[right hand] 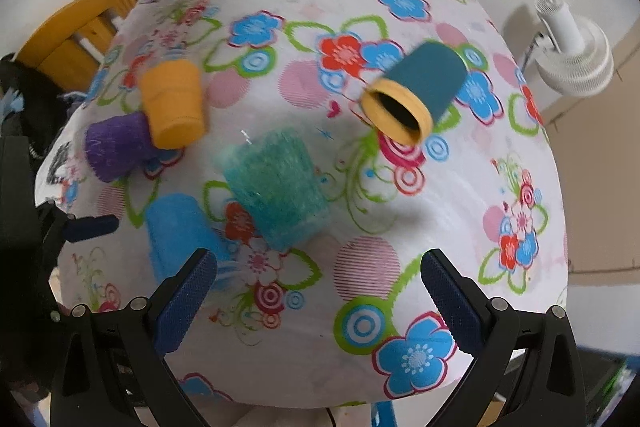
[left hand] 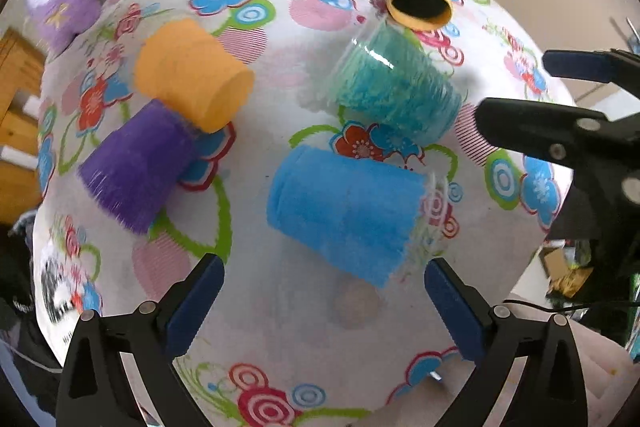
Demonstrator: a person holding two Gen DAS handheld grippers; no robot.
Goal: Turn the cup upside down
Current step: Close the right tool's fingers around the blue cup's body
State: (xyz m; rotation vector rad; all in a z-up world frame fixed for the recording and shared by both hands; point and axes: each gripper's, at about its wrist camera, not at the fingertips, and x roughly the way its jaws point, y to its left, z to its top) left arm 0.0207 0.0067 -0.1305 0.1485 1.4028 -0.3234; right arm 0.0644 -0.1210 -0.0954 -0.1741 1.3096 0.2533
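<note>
Both grippers, the left gripper [left hand: 324, 291] and the right gripper [right hand: 318, 287], are held spread wide with nothing between the fingers. Just past the left one, the blue cup [left hand: 344, 215] is seen lying on its side on the flowered tablecloth [left hand: 280, 339], probably so it can be grabbed. No words can be read.

We see five cups on the flowered cloth. A dark teal cup with a yellow rim [right hand: 416, 91] lies on its side, its mouth open toward us. A translucent green plastic cup [right hand: 276, 191] stands mouth-down near the middle. A light blue plastic cup [left hand: 344, 215] stands beside it, blurred. An orange cup [left hand: 192, 75] touches a purple cup [left hand: 136, 167]; both look upside down, narrow bases up.
</note>
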